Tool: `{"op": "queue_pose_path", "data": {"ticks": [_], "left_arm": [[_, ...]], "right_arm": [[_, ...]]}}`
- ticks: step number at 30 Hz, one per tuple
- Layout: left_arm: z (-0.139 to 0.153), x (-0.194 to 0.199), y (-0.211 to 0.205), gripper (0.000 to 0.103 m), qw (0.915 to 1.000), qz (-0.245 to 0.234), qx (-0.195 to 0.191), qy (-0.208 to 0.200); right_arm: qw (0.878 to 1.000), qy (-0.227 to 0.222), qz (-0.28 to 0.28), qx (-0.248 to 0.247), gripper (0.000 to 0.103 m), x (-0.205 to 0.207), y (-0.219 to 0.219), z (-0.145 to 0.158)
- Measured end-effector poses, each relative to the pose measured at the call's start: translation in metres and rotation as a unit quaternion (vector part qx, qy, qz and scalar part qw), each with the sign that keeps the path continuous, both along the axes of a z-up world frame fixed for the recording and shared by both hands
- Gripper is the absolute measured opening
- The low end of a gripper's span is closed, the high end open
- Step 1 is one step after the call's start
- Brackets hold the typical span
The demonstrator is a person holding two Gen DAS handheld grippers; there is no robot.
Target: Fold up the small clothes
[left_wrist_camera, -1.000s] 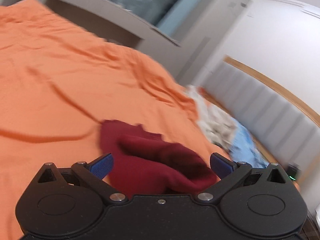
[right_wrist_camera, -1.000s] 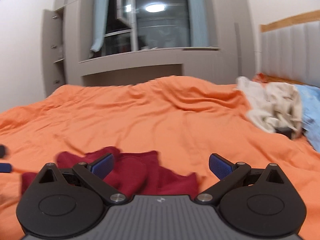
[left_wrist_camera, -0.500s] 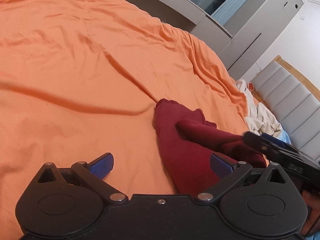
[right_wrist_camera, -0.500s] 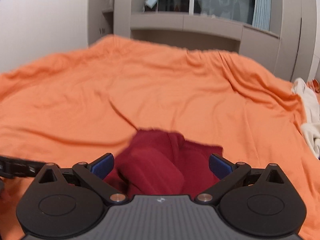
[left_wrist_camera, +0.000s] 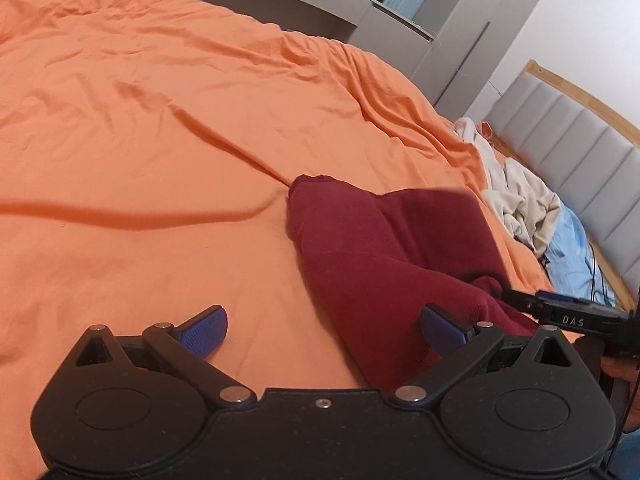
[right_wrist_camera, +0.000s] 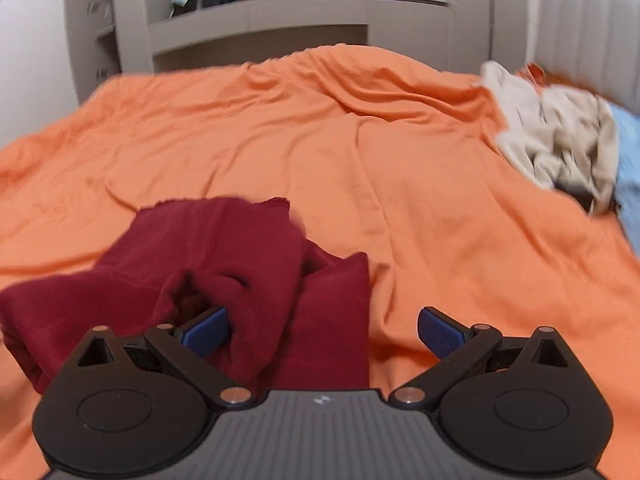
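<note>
A dark red garment (left_wrist_camera: 384, 256) lies crumpled on the orange bed cover (left_wrist_camera: 160, 120). My left gripper (left_wrist_camera: 322, 328) is open just before its near edge, with the right blue pad (left_wrist_camera: 440, 328) over the cloth and the left one over bare cover. In the right wrist view the same red garment (right_wrist_camera: 224, 264) lies bunched at lower left. My right gripper (right_wrist_camera: 322, 330) is open there, its left pad (right_wrist_camera: 204, 330) touching a fold and its right pad over the orange cover (right_wrist_camera: 440, 184). The right gripper's tip (left_wrist_camera: 568, 316) shows at the garment's right side in the left wrist view.
A heap of cream clothes (right_wrist_camera: 560, 140) and a light blue cloth (left_wrist_camera: 576, 256) lie at the bed's right, by the padded grey headboard (left_wrist_camera: 572, 128). Grey cabinets and a window ledge (right_wrist_camera: 280, 20) stand beyond the bed's far edge.
The left gripper has drawn back slightly and the garment now lies flatter and wider. The right wrist view has swung to the right, so the garment has shifted to its lower left.
</note>
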State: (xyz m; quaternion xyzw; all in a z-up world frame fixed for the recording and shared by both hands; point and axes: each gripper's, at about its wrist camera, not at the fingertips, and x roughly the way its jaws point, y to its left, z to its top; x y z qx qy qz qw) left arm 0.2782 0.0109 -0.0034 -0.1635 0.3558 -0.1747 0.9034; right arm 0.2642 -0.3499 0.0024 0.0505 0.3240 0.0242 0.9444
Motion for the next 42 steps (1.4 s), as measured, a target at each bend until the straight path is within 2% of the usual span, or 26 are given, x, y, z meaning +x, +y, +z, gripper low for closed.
{"op": "queue_pose_path", "data": {"ticks": [4, 6, 10, 15, 18, 20, 23, 25, 28, 30, 32, 33, 35, 37, 40, 42], "left_arm": [[0.004, -0.004, -0.002, 0.102, 0.9998, 0.004, 0.013, -0.017], [0.012, -0.011, -0.004, 0.102, 0.9983, 0.005, 0.031, -0.050], [0.027, -0.027, -0.017, 0.102, 0.9899, -0.025, 0.061, -0.125], [0.024, -0.037, -0.040, 0.102, 0.9801, -0.073, 0.090, -0.161], [0.020, -0.043, -0.056, 0.102, 0.9698, -0.100, 0.123, -0.185], [0.017, -0.047, -0.065, 0.102, 0.9622, -0.112, 0.150, -0.198], [0.015, -0.051, -0.075, 0.099, 0.9526, -0.122, 0.177, -0.216], [0.015, -0.052, -0.078, 0.093, 0.9489, -0.132, 0.183, -0.221], [0.015, -0.054, -0.082, 0.083, 0.9419, -0.150, 0.188, -0.234], [0.016, -0.057, -0.086, 0.078, 0.9353, -0.162, 0.194, -0.247], [0.015, -0.060, -0.092, 0.073, 0.9284, -0.177, 0.203, -0.256], [0.015, -0.061, -0.095, 0.065, 0.9249, -0.185, 0.209, -0.259], [0.012, -0.062, -0.099, 0.062, 0.9197, -0.187, 0.224, -0.263], [0.013, -0.063, -0.103, 0.051, 0.9174, -0.183, 0.235, -0.264], [0.014, -0.061, -0.105, 0.039, 0.9197, -0.173, 0.238, -0.260], [0.016, -0.059, -0.107, 0.034, 0.9209, -0.173, 0.236, -0.257]], "right_arm": [[0.998, -0.027, -0.008, 0.053, 0.103, -0.003, -0.018, 0.001], [0.997, -0.034, -0.003, 0.074, 0.103, 0.002, -0.023, 0.000], [0.990, -0.045, 0.016, 0.132, 0.103, 0.019, -0.029, -0.005], [0.979, -0.066, 0.029, 0.191, 0.102, 0.029, -0.038, -0.010], [0.977, -0.068, 0.036, 0.200, 0.092, 0.032, -0.037, -0.012], [0.978, -0.061, 0.039, 0.193, 0.079, 0.035, -0.035, -0.013], [0.980, -0.048, 0.042, 0.190, 0.065, 0.039, -0.030, -0.017], [0.980, -0.039, 0.041, 0.191, 0.057, 0.042, -0.028, -0.021], [0.977, -0.025, 0.045, 0.206, 0.055, 0.047, -0.027, -0.026], [0.976, -0.018, 0.046, 0.213, 0.048, 0.049, -0.027, -0.028], [0.976, -0.016, 0.045, 0.211, 0.023, 0.050, -0.025, -0.029], [0.977, -0.018, 0.043, 0.208, 0.020, 0.050, -0.024, -0.029], [0.978, -0.026, 0.041, 0.202, 0.012, 0.048, -0.023, -0.027], [0.979, -0.040, 0.036, 0.194, 0.008, 0.045, -0.023, -0.023], [0.980, -0.066, 0.028, 0.188, 0.007, 0.039, -0.026, -0.015], [0.978, -0.083, 0.024, 0.189, 0.006, 0.036, -0.029, -0.008]]}}
